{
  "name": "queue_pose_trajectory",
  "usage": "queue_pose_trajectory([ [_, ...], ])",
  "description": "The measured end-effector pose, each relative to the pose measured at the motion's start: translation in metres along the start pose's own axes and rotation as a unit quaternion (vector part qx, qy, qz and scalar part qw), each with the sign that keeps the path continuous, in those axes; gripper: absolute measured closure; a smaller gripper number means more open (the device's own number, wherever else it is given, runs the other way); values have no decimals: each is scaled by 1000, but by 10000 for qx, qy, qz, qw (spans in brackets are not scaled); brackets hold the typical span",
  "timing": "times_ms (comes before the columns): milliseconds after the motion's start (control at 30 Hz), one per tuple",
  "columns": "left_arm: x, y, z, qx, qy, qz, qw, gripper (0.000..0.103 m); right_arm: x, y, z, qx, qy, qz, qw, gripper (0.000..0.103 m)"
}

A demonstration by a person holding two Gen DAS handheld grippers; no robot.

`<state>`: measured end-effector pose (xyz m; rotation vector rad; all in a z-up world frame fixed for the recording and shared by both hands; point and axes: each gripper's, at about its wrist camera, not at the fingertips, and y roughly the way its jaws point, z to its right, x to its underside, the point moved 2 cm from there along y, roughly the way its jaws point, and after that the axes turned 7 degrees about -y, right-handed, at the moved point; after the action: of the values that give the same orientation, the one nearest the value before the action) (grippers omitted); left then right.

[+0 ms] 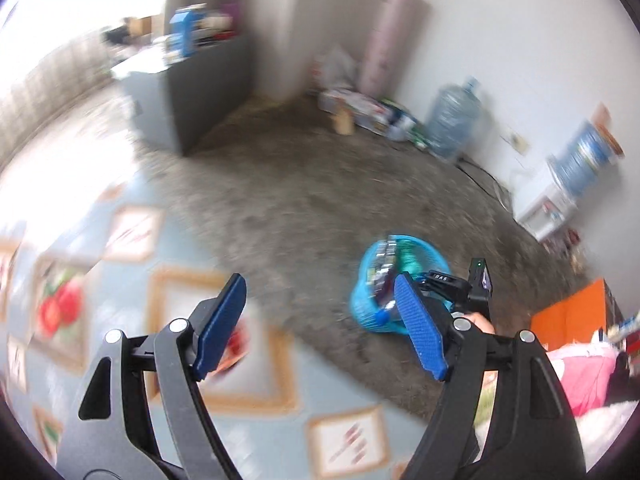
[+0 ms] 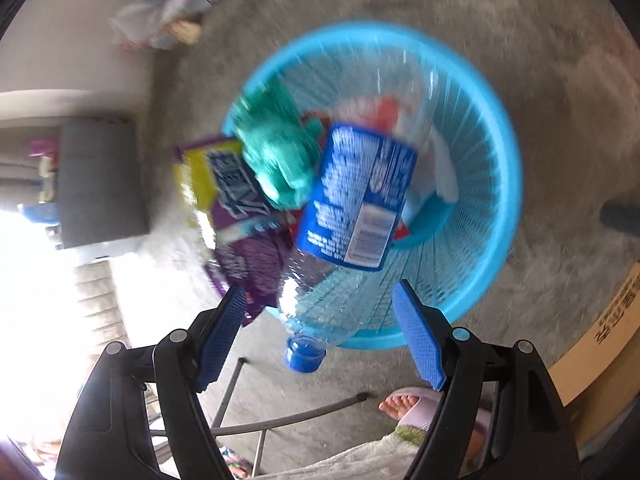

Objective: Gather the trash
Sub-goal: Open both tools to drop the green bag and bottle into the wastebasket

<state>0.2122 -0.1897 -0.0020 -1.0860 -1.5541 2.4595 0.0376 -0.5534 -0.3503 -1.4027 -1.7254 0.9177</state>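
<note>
A round blue mesh basket (image 2: 496, 152) stands on the grey carpet, directly below my right gripper (image 2: 318, 290), which is open. A clear plastic bottle (image 2: 356, 196) with a blue label lies slanted in the basket; its blue cap (image 2: 304, 354) sticks out over the rim, between my fingers, untouched by the pads. Beside it are a green crumpled bag (image 2: 276, 160) and a purple and yellow wrapper (image 2: 228, 192). My left gripper (image 1: 320, 280) is open and empty above a table edge, with the basket (image 1: 368, 304) off to its right.
A table with a fruit-patterned cloth (image 1: 120, 300) lies under the left gripper. A person's foot in a slipper (image 2: 404, 404) and metal chair legs (image 2: 280, 420) are near the basket. A cardboard box (image 2: 600, 340) is to the right. Water jugs (image 1: 452, 120) and clutter line the wall.
</note>
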Motion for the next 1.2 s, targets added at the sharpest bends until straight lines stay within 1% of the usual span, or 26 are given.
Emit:
queue_pose_trajectory([
  [67, 14, -19, -32, -188, -349, 86, 9992, 31, 3, 17, -4, 30, 100, -191, 9998, 29],
  [133, 29, -33, -60, -352, -692, 187, 9968, 31, 6, 29, -9, 97, 63, -255, 9996, 29],
  [200, 41, -37, -76, -514, -921, 298, 9940, 31, 8, 38, -17, 185, -165, -248, 9994, 30],
  [233, 46, -38, -83, -598, -1009, 330, 9926, 31, 8, 42, -20, 292, -272, -232, 9989, 32],
  [267, 50, -38, -90, -673, -1100, 328, 9911, 31, 8, 44, -22, 258, -282, -194, 9991, 33],
  [300, 53, -39, -96, -686, -1177, 335, 9901, 31, 9, 44, -22, 218, -267, -146, 9993, 33],
  [367, 55, -43, -103, -596, -1292, 412, 9890, 31, 12, 36, -21, 235, -234, -90, 9994, 34],
  [400, 55, -46, -104, -561, -1308, 456, 9888, 31, 15, 31, -20, 114, -164, -88, 9998, 34],
  [467, 57, -53, -111, -490, -1318, 559, 9885, 31, 23, 14, -11, -358, 188, -186, 9990, 34],
  [533, 56, -54, -113, -415, -1339, 621, 9882, 31, 33, -2, 3, -779, 573, -305, 9948, 34],
  [633, 58, -54, -112, -323, -1392, 665, 9875, 31, 47, -21, 15, -1092, 929, -415, 9888, 35],
  [700, 58, -54, -113, -266, -1409, 663, 9874, 31, 47, -29, 19, -1204, 1001, -477, 9865, 36],
  [767, 59, -54, -115, -212, -1415, 671, 9874, 31, 43, -35, 17, -1144, 1020, -468, 9871, 36],
  [867, 60, -54, -118, -202, -1428, 678, 9872, 31, 35, -32, 9, -1195, 1140, -559, 9847, 36],
  [933, 62, -56, -121, -204, -1441, 714, 9868, 31, 27, -31, 6, -1038, 1013, -543, 9879, 35],
  [1000, 64, -57, -125, -227, -1482, 729, 9860, 31, 25, -34, 1, -783, 955, -368, 9917, 32],
  [1033, 64, -58, -127, -225, -1499, 737, 9857, 31, 24, -37, -3, -734, 896, -266, 9929, 30],
  [1133, 66, -62, -131, -248, -1518, 787, 9850, 31, 25, -46, -11, -726, 680, -81, 9950, 30],
  [1200, 66, -65, -133, -268, -1526, 814, 9846, 31, 28, -54, -15, -649, 539, 56, 9964, 30],
])
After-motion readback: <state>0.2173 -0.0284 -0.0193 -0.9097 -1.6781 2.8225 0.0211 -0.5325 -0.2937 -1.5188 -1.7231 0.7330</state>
